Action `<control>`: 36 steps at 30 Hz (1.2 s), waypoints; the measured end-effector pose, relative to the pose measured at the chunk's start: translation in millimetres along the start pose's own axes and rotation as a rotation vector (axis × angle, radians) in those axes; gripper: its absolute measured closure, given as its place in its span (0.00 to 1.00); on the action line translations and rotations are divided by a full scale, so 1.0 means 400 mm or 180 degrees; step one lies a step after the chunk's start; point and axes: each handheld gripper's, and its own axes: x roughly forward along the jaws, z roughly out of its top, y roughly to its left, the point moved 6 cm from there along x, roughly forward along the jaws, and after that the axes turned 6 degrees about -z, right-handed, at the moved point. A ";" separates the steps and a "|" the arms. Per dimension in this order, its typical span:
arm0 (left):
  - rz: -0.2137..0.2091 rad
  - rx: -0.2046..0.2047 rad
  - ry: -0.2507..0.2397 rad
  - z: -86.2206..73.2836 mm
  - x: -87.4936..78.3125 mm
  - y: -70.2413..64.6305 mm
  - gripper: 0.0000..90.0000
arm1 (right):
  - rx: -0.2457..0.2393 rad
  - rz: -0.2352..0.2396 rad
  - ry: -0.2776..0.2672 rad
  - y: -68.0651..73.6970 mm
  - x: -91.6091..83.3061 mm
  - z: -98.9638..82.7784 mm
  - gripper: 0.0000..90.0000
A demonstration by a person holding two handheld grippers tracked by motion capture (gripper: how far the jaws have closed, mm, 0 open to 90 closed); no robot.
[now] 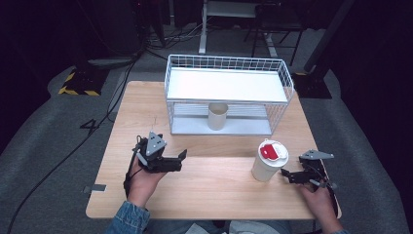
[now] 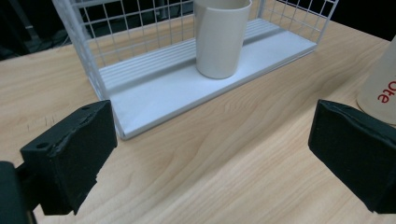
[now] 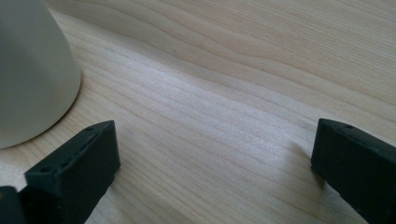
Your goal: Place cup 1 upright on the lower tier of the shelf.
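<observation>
A person's two hand-held grippers rest low over a wooden table [image 1: 209, 190], both with jaws spread wide and holding nothing. The paper cup [image 1: 268, 161], topped by a white lid with a red patch, stands just beside the right gripper [image 1: 288, 175], outside its jaws; its printed red lettering is cut off in the left gripper view. The left gripper [image 1: 181, 160] faces a white wire rack [image 1: 229, 92], where a plain beige cup [image 1: 217, 116] stands upright on the lower shelf, well apart.

Bright overhead light, dark surroundings, perhaps slightly soft focus.
</observation>
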 end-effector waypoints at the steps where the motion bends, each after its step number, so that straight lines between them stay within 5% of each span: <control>1: 0.0028 -0.0005 0.0023 -0.012 -0.006 0.005 0.02 | 0.0000 0.0000 0.0000 0.000 0.000 0.000 0.01; 15: 0.0041 0.0097 0.0508 -0.105 -0.023 0.015 0.02 | 0.0001 0.0005 -0.0003 0.000 0.000 0.000 0.01; 26: -0.0033 -0.0214 0.0718 -0.182 -0.040 0.039 0.02 | -0.0002 0.0000 -0.0001 0.000 0.000 0.000 0.01; 36: -0.0028 -0.0256 0.1010 -0.238 -0.036 0.052 0.04 | -0.0001 0.0000 -0.0001 0.000 0.000 0.000 0.01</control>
